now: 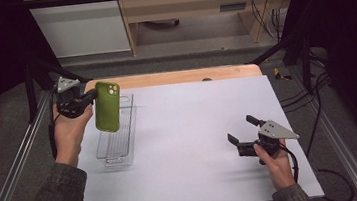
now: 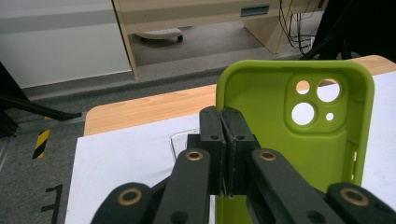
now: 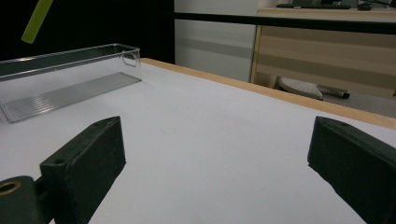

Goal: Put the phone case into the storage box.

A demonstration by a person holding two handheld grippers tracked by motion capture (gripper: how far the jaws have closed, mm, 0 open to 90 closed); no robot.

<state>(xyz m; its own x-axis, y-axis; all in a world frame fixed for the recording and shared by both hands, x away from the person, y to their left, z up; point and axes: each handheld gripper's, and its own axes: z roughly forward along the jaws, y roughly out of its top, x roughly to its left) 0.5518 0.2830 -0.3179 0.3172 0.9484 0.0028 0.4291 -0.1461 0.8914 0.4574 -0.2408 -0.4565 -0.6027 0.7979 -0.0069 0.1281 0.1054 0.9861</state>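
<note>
A green phone case [image 1: 107,106] hangs upright in the air above the far end of a clear plastic tray [image 1: 118,154] at the table's left. My left gripper [image 1: 89,96] is shut on the case's left side wall; in the left gripper view its jaws pinch the rim of the green phone case [image 2: 303,135], whose hollow inside and camera holes face the camera. My right gripper [image 1: 240,130] rests low over the white mat at the right, open with nothing between its fingers [image 3: 86,161]. The clear tray [image 3: 70,79] lies far off to the left in the right gripper view.
A white mat [image 1: 189,129] covers most of the wooden table [image 1: 174,77]. Metal frame rails [image 1: 17,162] run along both sides. Beyond the table stand a wooden desk [image 1: 196,3] and loose cables [image 1: 268,15] on the floor.
</note>
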